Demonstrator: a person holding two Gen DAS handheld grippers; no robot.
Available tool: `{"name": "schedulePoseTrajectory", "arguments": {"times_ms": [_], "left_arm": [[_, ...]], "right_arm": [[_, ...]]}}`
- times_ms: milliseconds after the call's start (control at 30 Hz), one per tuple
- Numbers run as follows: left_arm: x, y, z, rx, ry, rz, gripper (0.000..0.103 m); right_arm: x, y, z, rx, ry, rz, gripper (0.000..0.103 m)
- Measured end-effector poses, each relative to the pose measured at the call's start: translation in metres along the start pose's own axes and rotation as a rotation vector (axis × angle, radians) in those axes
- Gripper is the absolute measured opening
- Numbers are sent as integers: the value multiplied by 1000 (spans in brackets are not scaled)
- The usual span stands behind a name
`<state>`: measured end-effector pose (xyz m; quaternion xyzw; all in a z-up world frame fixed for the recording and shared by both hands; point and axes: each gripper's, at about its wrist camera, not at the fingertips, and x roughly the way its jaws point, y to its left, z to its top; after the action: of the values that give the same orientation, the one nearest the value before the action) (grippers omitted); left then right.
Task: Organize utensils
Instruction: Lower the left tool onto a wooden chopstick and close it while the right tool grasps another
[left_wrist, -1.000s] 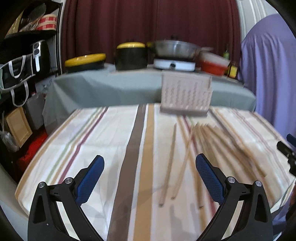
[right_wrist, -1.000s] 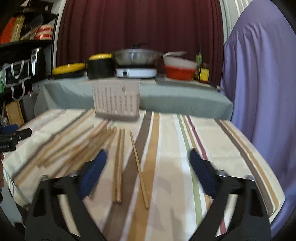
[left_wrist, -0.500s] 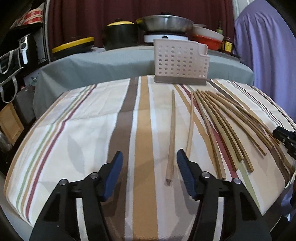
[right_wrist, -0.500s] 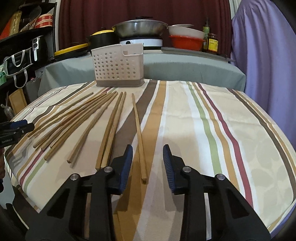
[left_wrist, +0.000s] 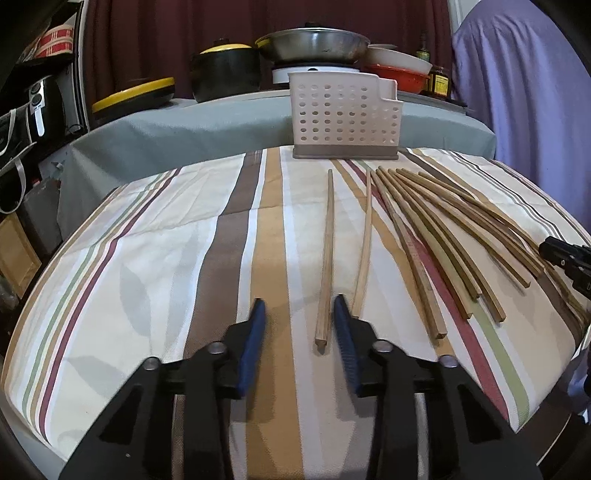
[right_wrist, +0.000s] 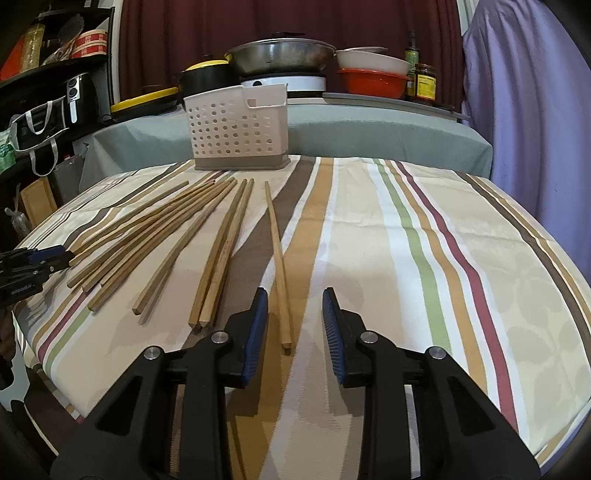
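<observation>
Striped tablecloth (left_wrist: 147, 258), both grippers' jaws narrower than before yet apart, each bracketing one chopstick's (left_wrist: 326, 254) near end.

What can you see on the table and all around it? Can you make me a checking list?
Surface: striped tablecloth, round table.
Job's things: wooden chopsticks lying loose in a fan; white holed holder upright at the far edge; whether anything is inside cannot be told.
Clutter: nothing seen on the striped cloth.
Grippers: left gripper open, one chopstick end between its fingers; right gripper open around another single chopstick.
Cables: nothing seen.
Surroundings: grey-covered table with metal pan, black pot, red bowl; dark red curtain.
</observation>
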<state>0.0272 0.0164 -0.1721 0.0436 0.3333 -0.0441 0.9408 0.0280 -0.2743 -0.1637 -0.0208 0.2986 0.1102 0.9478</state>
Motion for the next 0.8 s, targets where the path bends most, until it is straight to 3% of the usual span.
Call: {"name": "schedulePoseTrajectory", "arguments": {"times_ms": [200, 433, 633, 800], "left_arm": [[-1, -3, -1, 15, -10, 6, 22], [0, -4, -1, 21, -20, 9, 22], [-1, -4, -2, 13, -25, 7, 22], [-1, -2, -2, -2, -24, 9, 11]], "right_arm": [[2, 3, -3, -9, 2, 14, 22], [3, 6, -4, -24, -7, 4, 21], [2, 5, -6, -33, -22, -7, 12], [1, 5, -7, -37, -26, -6, 6]]}}
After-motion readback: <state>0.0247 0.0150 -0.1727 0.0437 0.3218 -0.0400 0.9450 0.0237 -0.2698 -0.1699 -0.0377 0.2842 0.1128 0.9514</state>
